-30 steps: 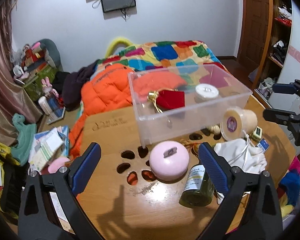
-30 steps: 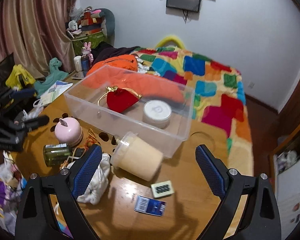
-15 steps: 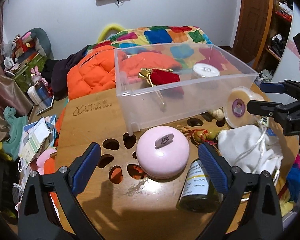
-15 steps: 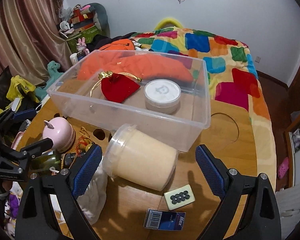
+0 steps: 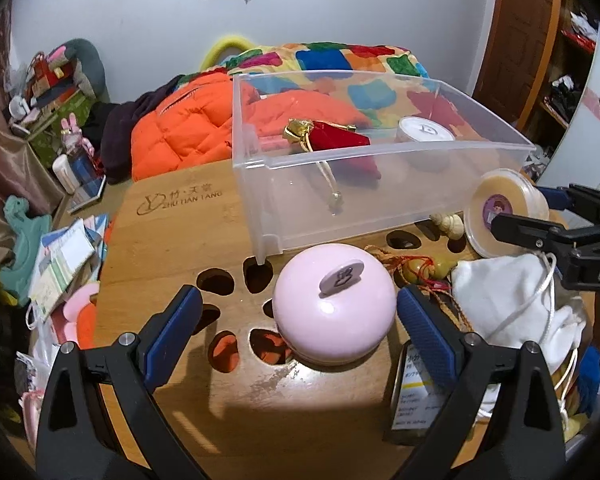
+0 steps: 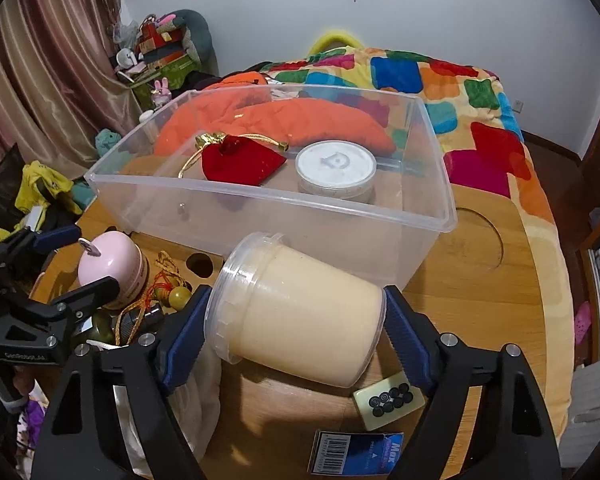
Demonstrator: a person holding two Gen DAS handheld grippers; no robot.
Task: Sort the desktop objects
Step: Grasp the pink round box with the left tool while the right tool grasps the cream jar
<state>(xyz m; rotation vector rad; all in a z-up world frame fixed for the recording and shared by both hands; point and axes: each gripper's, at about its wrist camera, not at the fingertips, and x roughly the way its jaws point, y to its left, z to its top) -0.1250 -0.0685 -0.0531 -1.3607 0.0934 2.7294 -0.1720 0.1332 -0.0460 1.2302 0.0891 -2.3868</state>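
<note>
The right gripper (image 6: 294, 320) is closing around the cream tub (image 6: 300, 316) lying just before the clear bin (image 6: 440, 200); the left gripper (image 5: 300, 320) gapes astride the pink dome (image 5: 334, 304), also before it.

Desk (image 5: 172, 240): varnished wood, smooth, with a dull sheen. On it, clear bin (image 6: 260, 216): glossy transparent plastic. Inside the bin, red pouch (image 6: 240, 162): soft velvety cloth. In front of the bin, cream tub (image 6: 300, 316): translucent smooth plastic; pink case (image 5: 334, 304): glossy hard plastic; white bag (image 5: 512, 296): matt crumpled cloth.
</note>
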